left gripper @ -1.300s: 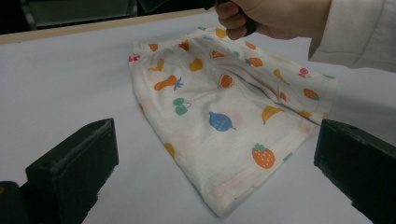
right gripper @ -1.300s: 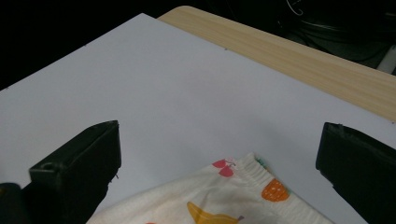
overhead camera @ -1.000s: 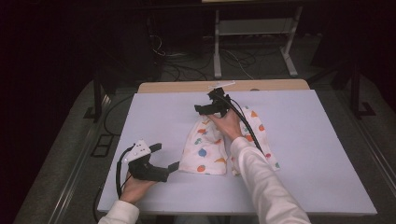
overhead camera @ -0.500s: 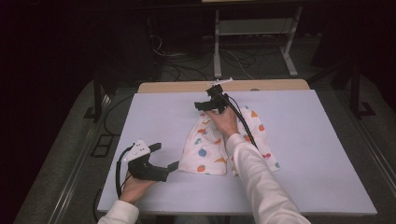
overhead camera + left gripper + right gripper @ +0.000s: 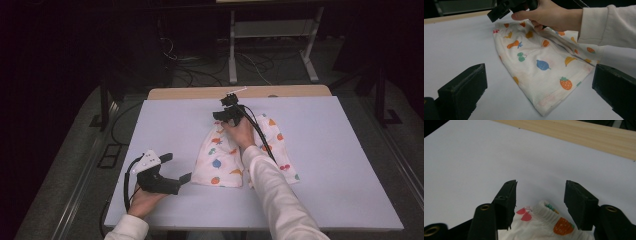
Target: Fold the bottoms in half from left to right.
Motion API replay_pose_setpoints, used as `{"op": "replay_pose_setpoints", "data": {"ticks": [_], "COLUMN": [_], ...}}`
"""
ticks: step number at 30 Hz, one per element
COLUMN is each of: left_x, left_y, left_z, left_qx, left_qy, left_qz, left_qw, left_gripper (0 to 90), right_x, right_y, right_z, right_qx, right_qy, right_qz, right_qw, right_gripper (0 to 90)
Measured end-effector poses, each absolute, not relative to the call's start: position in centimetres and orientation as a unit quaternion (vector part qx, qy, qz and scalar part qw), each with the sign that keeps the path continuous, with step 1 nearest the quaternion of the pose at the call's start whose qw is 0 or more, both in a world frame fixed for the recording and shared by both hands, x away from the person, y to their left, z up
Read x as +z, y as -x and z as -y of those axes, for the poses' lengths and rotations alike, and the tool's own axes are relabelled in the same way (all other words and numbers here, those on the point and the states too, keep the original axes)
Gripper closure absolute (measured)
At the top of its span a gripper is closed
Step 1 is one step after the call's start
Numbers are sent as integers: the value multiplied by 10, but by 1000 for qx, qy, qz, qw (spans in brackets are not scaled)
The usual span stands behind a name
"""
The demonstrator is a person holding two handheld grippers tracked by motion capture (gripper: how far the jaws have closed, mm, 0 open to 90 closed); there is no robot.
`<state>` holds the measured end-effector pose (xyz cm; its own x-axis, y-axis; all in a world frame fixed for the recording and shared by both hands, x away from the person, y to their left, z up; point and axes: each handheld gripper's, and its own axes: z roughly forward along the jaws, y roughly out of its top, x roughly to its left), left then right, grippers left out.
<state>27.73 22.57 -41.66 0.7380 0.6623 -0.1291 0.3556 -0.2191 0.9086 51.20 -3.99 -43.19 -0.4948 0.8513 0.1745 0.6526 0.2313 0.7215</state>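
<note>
White shorts (image 5: 225, 160) printed with coloured fruit lie flat at the table's middle. My right gripper (image 5: 226, 116) is at their far end, held by a hand in a white sleeve. In the right gripper view its jaws (image 5: 540, 187) straddle the gathered elastic waistband (image 5: 546, 212); they have just been closing, and gaps still show on both sides of the cloth. My left gripper (image 5: 178, 166) rests on the table at the front left, open, with nothing between its jaws (image 5: 540, 75). It faces the shorts (image 5: 541, 65) and the right gripper (image 5: 501, 10) beyond.
The white table top (image 5: 325, 150) has a bare wooden strip (image 5: 200, 93) along its far edge. Behind the table stand a metal frame (image 5: 270, 35) and loose cables on a dark floor. Black cables trail from both grippers.
The right gripper has settled slightly lower over the far end of the shorts. The left gripper has not moved.
</note>
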Motion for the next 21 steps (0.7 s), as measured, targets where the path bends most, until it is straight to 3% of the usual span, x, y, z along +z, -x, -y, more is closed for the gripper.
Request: {"op": "replay_pose_setpoints", "data": {"ticks": [12, 21], "left_x": [-417, -417], "left_y": [-277, -278], "left_z": [-226, -226], "left_qx": [144, 144], "left_qy": [-767, -767], "left_qz": [-333, -333], "left_qw": [529, 529], "left_gripper": [0, 0], "right_x": [-439, -448], "right_y": [-513, -517], "right_z": [37, 37], "right_qx": [375, 365], "right_qy": [-499, -517], "right_qz": [-773, -766], "right_qw": [117, 109], "right_gripper": [625, 652]}}
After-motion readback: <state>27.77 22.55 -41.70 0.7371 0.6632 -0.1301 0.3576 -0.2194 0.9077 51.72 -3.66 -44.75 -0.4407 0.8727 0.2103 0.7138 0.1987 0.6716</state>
